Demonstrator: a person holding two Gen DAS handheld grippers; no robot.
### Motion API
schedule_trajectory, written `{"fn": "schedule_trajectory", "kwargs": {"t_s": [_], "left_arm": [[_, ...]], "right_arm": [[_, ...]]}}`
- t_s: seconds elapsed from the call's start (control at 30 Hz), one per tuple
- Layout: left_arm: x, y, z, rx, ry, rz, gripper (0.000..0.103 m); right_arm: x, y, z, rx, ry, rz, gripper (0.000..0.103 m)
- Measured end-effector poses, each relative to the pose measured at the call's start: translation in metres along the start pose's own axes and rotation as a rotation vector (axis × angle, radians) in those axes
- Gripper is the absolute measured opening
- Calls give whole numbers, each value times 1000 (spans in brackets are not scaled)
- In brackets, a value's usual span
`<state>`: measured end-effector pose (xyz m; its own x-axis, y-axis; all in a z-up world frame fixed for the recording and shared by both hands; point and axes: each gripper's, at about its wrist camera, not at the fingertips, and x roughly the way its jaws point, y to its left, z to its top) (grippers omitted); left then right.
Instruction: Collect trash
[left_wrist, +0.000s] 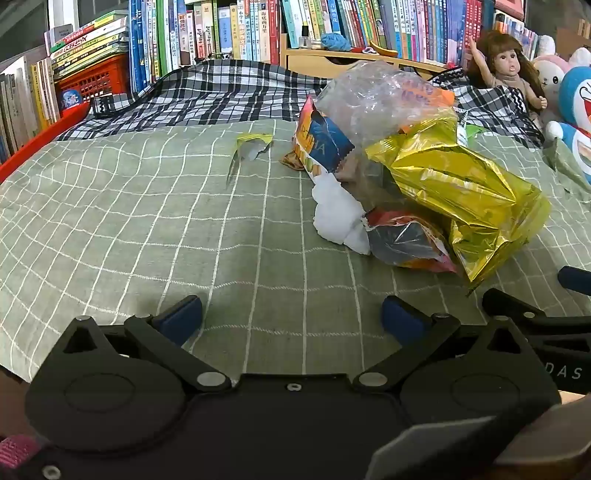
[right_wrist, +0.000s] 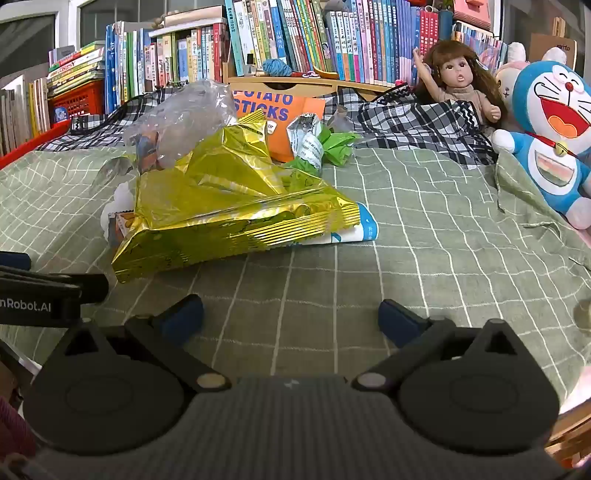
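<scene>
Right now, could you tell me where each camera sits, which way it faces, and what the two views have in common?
Left wrist: rides the left gripper, tilted down at the green checked cloth; trash pile ahead-right, gold foil bag. Own jaws open; the right gripper's tip shows at right.
Right wrist: rides the right gripper, tilted down; pile ahead-left, blue plush toy at right. Own jaws open; the left gripper shows at left.
Shared: foil bag, clear plastic bag, doll, bookshelf.
</scene>
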<state>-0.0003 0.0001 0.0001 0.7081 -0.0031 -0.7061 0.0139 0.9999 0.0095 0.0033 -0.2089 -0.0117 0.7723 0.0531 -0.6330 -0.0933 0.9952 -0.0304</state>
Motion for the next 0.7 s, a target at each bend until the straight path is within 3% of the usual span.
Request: {"fn": "schedule_trajectory", "kwargs": {"t_s": [0.7], "left_arm": [[0, 1, 6, -13, 10, 9, 103]], "right_arm": [[0, 0, 0, 1, 1, 1, 103]]}}
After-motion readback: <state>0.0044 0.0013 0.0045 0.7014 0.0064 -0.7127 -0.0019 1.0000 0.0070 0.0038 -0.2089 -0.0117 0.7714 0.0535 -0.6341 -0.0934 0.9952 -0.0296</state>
